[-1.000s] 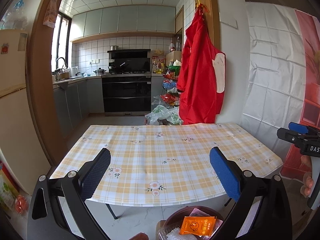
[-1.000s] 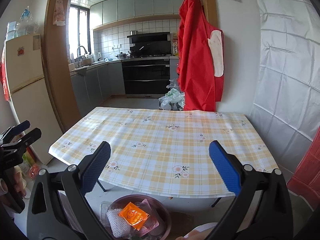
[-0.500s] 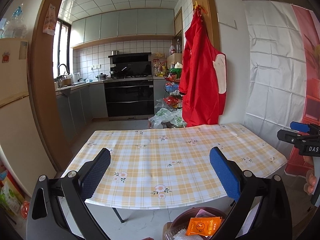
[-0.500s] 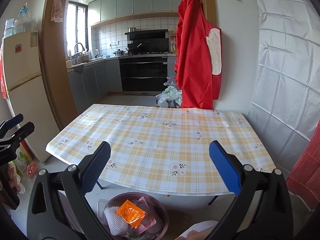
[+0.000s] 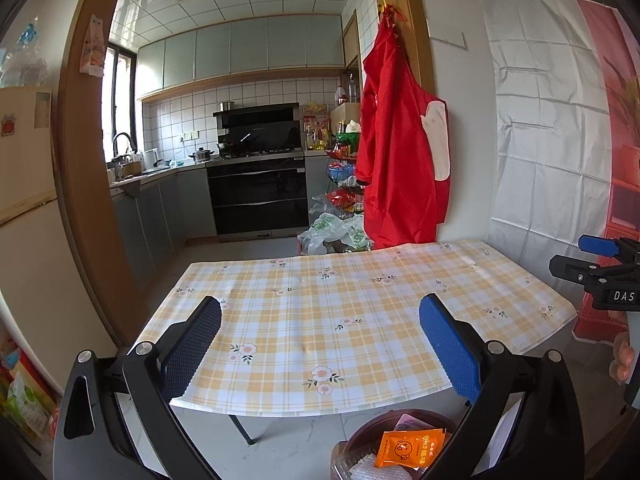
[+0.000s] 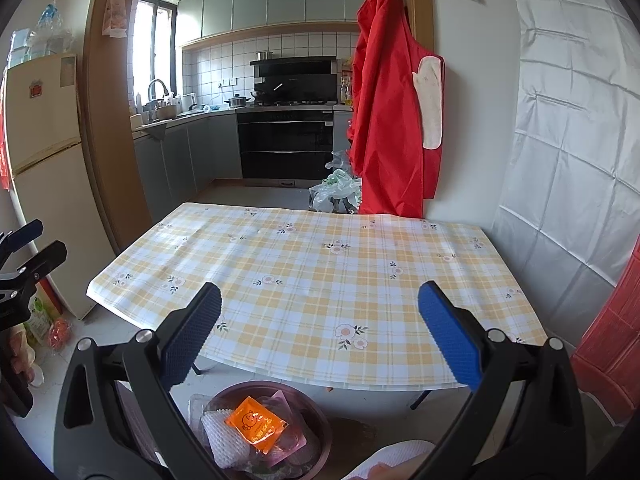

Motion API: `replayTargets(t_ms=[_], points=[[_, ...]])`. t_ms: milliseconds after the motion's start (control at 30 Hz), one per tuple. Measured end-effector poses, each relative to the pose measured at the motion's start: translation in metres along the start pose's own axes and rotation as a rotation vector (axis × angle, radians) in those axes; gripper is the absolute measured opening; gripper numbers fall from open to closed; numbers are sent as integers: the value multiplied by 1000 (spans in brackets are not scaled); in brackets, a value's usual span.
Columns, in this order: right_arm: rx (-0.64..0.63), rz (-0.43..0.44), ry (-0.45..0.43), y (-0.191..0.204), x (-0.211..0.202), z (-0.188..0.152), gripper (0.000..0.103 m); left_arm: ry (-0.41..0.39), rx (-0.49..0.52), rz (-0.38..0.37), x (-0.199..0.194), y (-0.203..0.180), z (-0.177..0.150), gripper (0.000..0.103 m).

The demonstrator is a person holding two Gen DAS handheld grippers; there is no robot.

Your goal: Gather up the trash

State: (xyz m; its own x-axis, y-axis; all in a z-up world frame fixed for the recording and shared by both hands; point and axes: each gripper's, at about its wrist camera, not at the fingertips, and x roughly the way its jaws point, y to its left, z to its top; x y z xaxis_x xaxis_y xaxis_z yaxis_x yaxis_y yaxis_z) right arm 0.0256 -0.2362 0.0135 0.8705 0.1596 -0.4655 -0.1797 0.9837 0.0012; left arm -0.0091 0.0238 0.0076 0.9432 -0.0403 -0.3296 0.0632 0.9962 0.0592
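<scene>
A round brown trash bin (image 6: 320,432) stands on the floor below the table's near edge. It holds an orange packet (image 6: 256,424), a white foam net (image 6: 220,436) and clear plastic wrappers. The bin also shows in the left wrist view (image 5: 360,436) with the orange packet (image 5: 412,448). My left gripper (image 5: 320,344) is open and empty, held above the bin and in front of the table. My right gripper (image 6: 320,340) is open and empty at a similar height. Each gripper shows at the edge of the other's view.
A table with a yellow checked floral cloth (image 6: 320,272) fills the middle; nothing lies on it. A red apron (image 6: 392,120) hangs on the wall behind. Plastic bags (image 6: 336,192) lie on the kitchen floor. A fridge (image 6: 44,160) stands at left.
Both grippers have drawn back and risen a little from the table. They stay open and empty. The bin's contents have not moved.
</scene>
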Motion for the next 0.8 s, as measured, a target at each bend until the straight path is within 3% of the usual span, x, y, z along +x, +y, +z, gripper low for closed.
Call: replayTargets(t_ms=[800], points=[[-12, -14, 10, -5, 2, 1, 97, 9, 25, -1, 1, -3, -2, 97]])
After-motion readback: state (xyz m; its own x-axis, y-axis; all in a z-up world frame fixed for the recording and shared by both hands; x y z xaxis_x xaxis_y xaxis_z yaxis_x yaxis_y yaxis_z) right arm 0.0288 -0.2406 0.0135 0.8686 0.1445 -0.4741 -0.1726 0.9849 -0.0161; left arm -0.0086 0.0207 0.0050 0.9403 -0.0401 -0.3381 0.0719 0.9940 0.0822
